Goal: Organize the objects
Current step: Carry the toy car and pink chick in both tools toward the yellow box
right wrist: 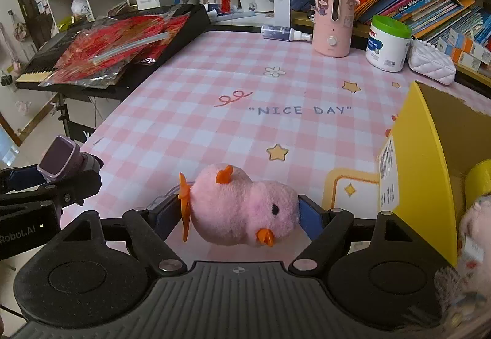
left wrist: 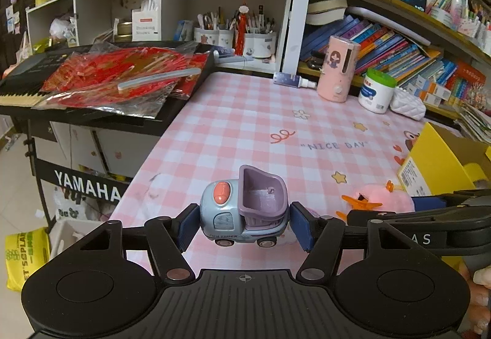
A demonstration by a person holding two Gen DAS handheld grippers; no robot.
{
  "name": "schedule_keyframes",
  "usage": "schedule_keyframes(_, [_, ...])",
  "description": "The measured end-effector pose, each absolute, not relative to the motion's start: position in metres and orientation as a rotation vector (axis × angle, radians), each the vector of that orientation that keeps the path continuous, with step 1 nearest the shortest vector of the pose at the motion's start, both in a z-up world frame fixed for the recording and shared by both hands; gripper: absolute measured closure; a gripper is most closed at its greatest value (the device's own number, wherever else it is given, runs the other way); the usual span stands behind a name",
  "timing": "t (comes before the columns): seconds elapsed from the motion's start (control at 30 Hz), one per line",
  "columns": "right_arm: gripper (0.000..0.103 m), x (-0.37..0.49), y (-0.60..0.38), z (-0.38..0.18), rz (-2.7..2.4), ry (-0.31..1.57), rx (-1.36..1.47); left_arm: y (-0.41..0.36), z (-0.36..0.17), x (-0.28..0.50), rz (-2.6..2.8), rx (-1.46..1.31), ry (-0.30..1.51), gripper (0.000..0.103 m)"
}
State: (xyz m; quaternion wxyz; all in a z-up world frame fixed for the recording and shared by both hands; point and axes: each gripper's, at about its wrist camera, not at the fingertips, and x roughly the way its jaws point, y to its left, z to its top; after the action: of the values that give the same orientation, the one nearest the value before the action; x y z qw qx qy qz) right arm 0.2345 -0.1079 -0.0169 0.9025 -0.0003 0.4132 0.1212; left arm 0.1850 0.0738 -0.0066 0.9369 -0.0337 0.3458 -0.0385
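A: Where is the small blue and purple plastic toy truck (left wrist: 244, 210)?

B: It is held between the left tongs (left wrist: 244, 224), low in the middle of the frame, above the pink checked tabletop (left wrist: 245, 112). It is likely hard, light and smooth, so the flat sides are best squeezed.

A: And the fluffy pink plush duck (right wrist: 242, 207)?

B: It is gripped by the right tongs (right wrist: 237, 216), low in the middle. It looks soft and squashy. The yellow cardboard box (right wrist: 423, 161) is seen at the right edge.

Even, soft indoor light, moderately bright; faint shadows on desk (right wrist: 214, 69). Strong fisheye bending of shelves (left wrist: 399, 1) at edges. Centre sharp; right corner of right wrist view blurred, dark vignette corners.
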Motion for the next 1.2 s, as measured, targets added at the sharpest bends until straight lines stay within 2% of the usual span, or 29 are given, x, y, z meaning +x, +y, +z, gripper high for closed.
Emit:
schedule_keyframes(0.6, [0.024,0.130,-0.086,-0.020,0.189,0.869,0.023,0.102,-0.008,0.092,-0.132,-0.079,0.715,0.040])
schedule_keyframes(1.2, [0.025,0.029,-0.103,-0.030,0.086,0.874,0.112,0.086,-0.011,0.024,-0.256,-0.007,0.731,0.040])
